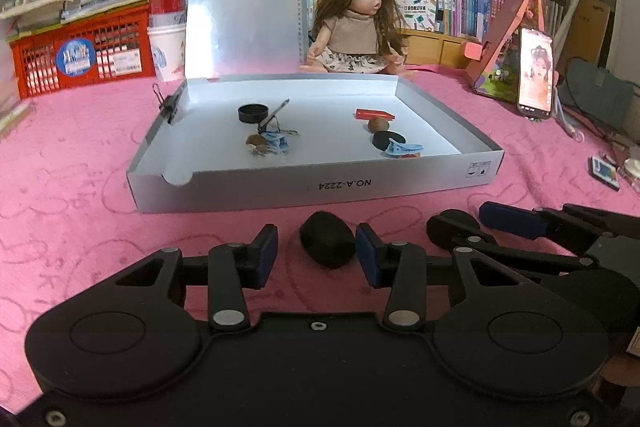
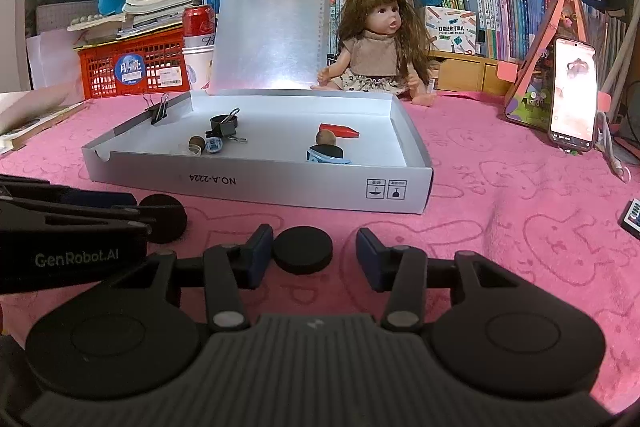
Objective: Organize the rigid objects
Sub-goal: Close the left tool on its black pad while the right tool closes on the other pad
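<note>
Two matte black discs lie on the pink fleecy blanket just in front of a shallow grey cardboard box. The left disc, fuzzy-looking and tilted in the left wrist view, sits between the left gripper pads: it touches or nearly touches the right blue pad, w/ a clear gap at the other, so jaws part open and no grip shown. The right disc, flat and smooth-rimmed, lies between the right gripper fingers against the left pad; the far pad stands well clear, so open, nothing clamped. Both grippers point forward and slightly down toward the box, side by side, close together.

Inside the box: a black round cap, binder clips, a red marker-like piece, two brown nut-like lumps, another black disc and pale-blue plastic clips. A clipboard stands upright behind the box, beside a long-haired doll. A phone leans lit at right. Books, a red crate and plush toys crowd the bkgd.
</note>
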The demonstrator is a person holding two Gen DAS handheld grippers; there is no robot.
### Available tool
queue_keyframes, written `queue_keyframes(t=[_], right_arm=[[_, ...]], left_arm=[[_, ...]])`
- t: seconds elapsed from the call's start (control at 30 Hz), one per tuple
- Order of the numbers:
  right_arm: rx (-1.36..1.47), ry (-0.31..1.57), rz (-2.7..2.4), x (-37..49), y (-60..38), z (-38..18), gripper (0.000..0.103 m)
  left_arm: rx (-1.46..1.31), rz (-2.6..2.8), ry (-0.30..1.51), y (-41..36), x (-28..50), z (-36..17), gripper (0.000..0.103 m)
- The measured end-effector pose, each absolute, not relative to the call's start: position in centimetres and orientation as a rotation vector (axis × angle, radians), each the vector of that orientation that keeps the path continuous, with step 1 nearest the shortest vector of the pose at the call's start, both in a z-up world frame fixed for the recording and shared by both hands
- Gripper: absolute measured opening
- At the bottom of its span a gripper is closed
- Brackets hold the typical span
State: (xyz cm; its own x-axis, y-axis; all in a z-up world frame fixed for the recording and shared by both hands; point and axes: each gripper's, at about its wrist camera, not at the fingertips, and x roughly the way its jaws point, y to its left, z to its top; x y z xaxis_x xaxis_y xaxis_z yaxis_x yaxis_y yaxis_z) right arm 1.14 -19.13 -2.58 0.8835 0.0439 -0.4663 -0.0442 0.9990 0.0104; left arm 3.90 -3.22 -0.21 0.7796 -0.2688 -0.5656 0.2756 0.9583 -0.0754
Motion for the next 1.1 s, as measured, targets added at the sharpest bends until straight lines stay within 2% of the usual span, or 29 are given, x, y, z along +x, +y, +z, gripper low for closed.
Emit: queue_keyframes(t=[0.07, 0.27, 0.7, 0.77, 0.83, 1.1], right_arm=[[0.000, 0.485, 0.046, 1.1, -19.2, -2.6, 0.054], [0.011, 0.476, 0.051, 0.9, -19.4, -2.5, 0.048], [-0.006, 0.459, 0.059, 0.7, -19.1, -2.8, 0.039], [-0.009, 0.458, 0.058, 0.8, -19.0, -2.8, 0.037], [-0.010, 0.459, 0.060, 0.8, -18.9, -2.7, 0.037], [-0.005, 0.442, 0.067, 0.8, -19.4, -1.9, 0.037]], left_arm=[[0.002, -0.294, 0.620, -3.2, 4.1, -0.3, 0.043], [0.069, -0.269, 0.576, -3.6, 3.7, -0.1, 0.042], [0.106, -0.258, 0.571, -4.1, 3.9, -0.9, 0.042], [0.104, -0.262, 0.573, -4.1, 3.9, -0.9, 0.040], [0.093, -0.261, 0.573, -4.0, 3.9, -0.9, 0.031], [0.081, -0.239, 0.545, -3.5, 3.5, 0.3, 0.031]])
